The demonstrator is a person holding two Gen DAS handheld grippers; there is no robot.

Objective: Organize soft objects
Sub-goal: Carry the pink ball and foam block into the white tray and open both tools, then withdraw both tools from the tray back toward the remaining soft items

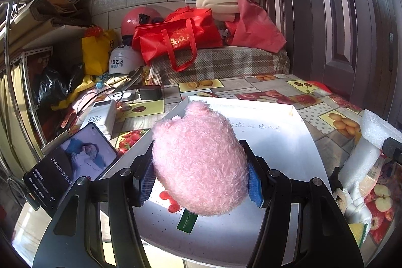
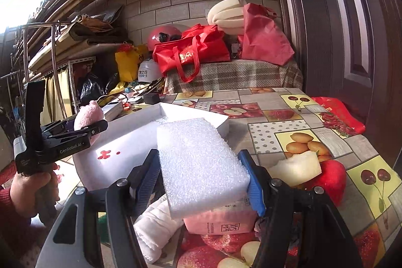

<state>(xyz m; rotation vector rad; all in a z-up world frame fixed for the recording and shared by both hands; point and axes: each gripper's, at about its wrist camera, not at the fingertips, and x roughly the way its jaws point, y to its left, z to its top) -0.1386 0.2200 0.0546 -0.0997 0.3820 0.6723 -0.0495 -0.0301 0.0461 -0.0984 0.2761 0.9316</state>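
I am holding a fluffy pink plush toy (image 1: 201, 162) in my left gripper (image 1: 201, 182); its two blue pads (image 1: 255, 186) are squeezing the toy from both sides, so the jaws are pinching it; the toy is hanging over the flat white tray (image 1: 276, 142) on the table with the fruit-picture cloth (image 1: 339, 117); a small green tag (image 1: 187, 221) is sticking out under the toy; a few red blotches (image 1: 170, 200) are showing on the tray floor below it.

I am holding a white bumpy foam block (image 2: 201, 165) in my right gripper (image 2: 203, 182); its blue pads (image 2: 255, 189) are pressing on the block's two sides, so these jaws are pinching the block; the block is sitting above the near edge of the table, just beside the tray's corner; under it a pink packet with dark writing (image 2: 221, 222) and a folded white cloth (image 2: 155, 230) are lying on the table.

In the right view my other gripper is showing at the left with the pink toy in it, and a hand (image 2: 32, 190) in a red sleeve is gripping its handle.

A black phone with a lit screen (image 1: 72, 162) is leaning at the left of the tray; a white power bank (image 1: 100, 117) is lying behind it; a red cloth bag (image 1: 176, 39) is resting on a checked cover farther back.
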